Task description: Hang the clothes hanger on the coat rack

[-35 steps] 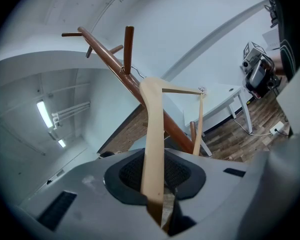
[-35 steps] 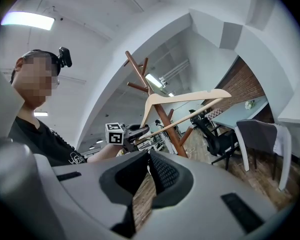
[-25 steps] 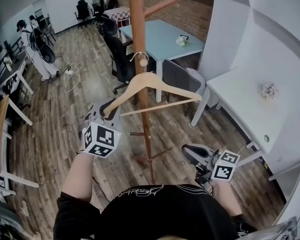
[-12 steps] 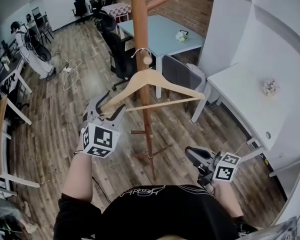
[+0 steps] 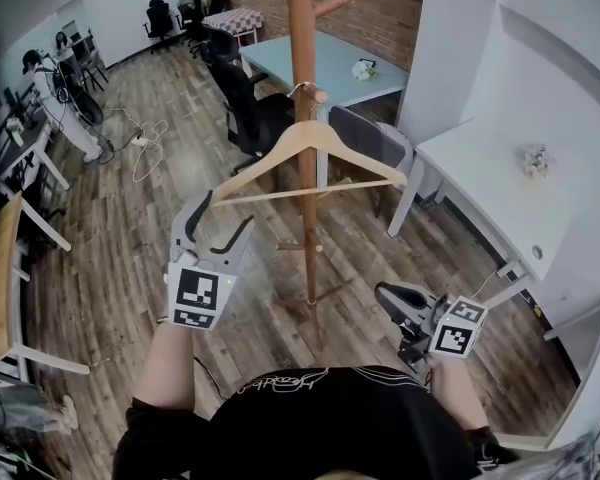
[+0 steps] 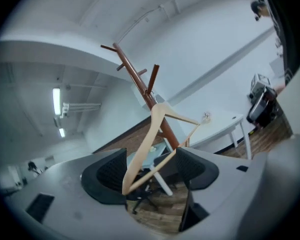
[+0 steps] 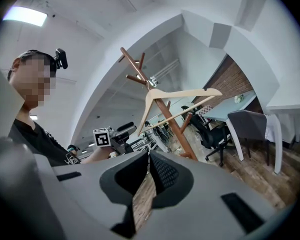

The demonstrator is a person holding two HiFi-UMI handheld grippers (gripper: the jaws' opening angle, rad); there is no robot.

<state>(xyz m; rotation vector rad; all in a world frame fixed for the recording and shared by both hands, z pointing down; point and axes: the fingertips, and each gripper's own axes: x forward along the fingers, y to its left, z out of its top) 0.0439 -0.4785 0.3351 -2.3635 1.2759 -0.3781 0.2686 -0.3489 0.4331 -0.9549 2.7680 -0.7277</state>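
Risks dragging the pale wooden clothes hanger [image 5: 265, 163] off its peg [image 5: 318, 95] on the brown wooden coat rack [image 5: 309, 238] by snagging its left tip, loose at the mouth of the wide, just-opened jaws of the left gripper [image 5: 227, 211], on pulling back (right gripper [image 5: 383, 293] near right, jaws together, empty).

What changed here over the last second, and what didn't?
The left claw has just been opening: it let go of the wooden hanger, whose end it had gripped, and drew back toward the person. Nothing sits between its jaws now. The hanger hangs free by its hook on a peg of the coat rack. The right claw stayed low, shut and empty.
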